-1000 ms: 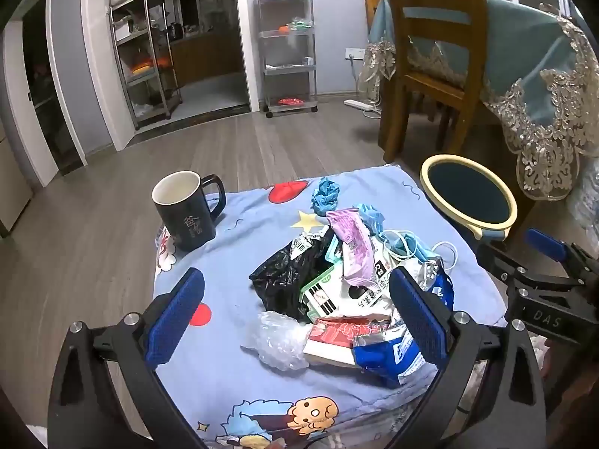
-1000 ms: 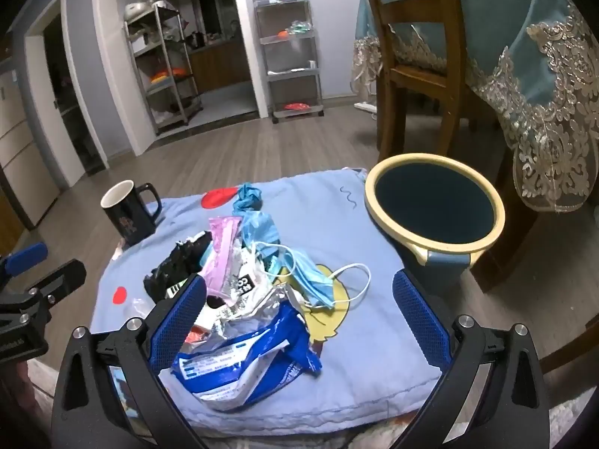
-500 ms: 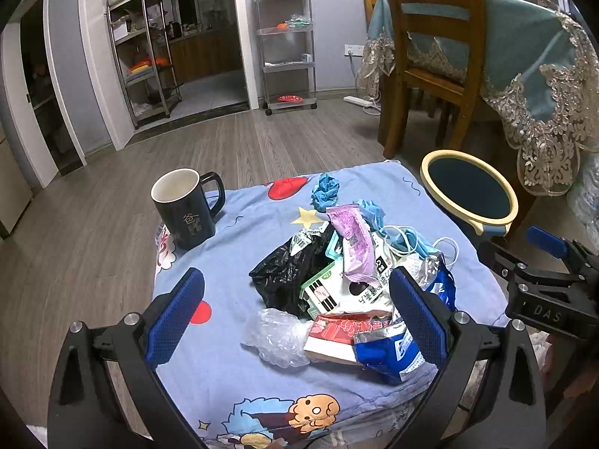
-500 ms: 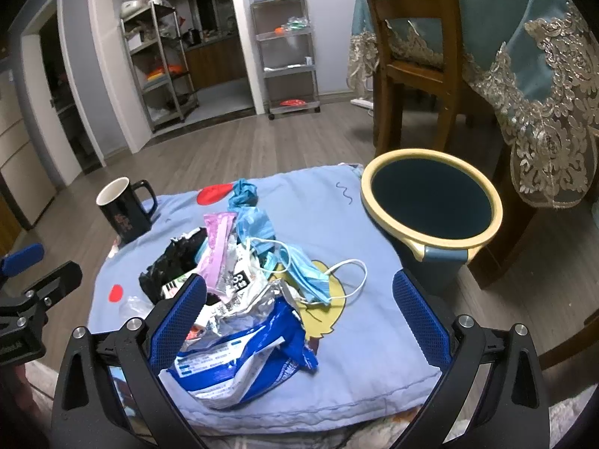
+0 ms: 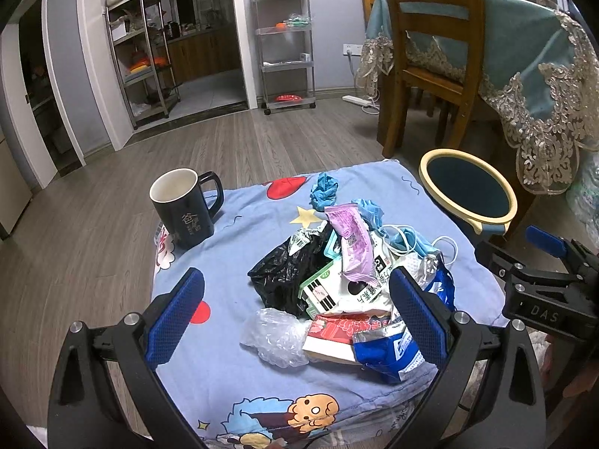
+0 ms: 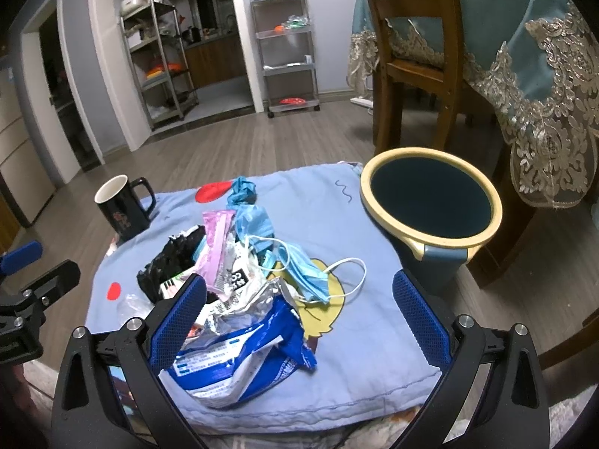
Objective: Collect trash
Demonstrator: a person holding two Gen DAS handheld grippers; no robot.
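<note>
So the trash pile (image 5: 348, 292) sits mid-cushion on the blue cartoon cloth (image 6: 359, 340): black bag (image 5: 284, 273), pink wrapper (image 6: 217, 250), blue face mask (image 6: 303, 273), blue-and-white packet (image 6: 239, 359). Bin (image 6: 430, 239) stands just right of it, black mug (image 5: 183, 205) off to its left. Left gripper (image 5: 295, 314) and right gripper (image 6: 299, 321) both hover over the pile's near edge, jaws spread wide, holding nothing.

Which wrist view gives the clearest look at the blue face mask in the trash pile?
The right wrist view: the blue face mask lies unobstructed with its white ear loops spread on the cloth. In the left wrist view the mask sits at the pile's far side, bunched and partly hidden.
</note>
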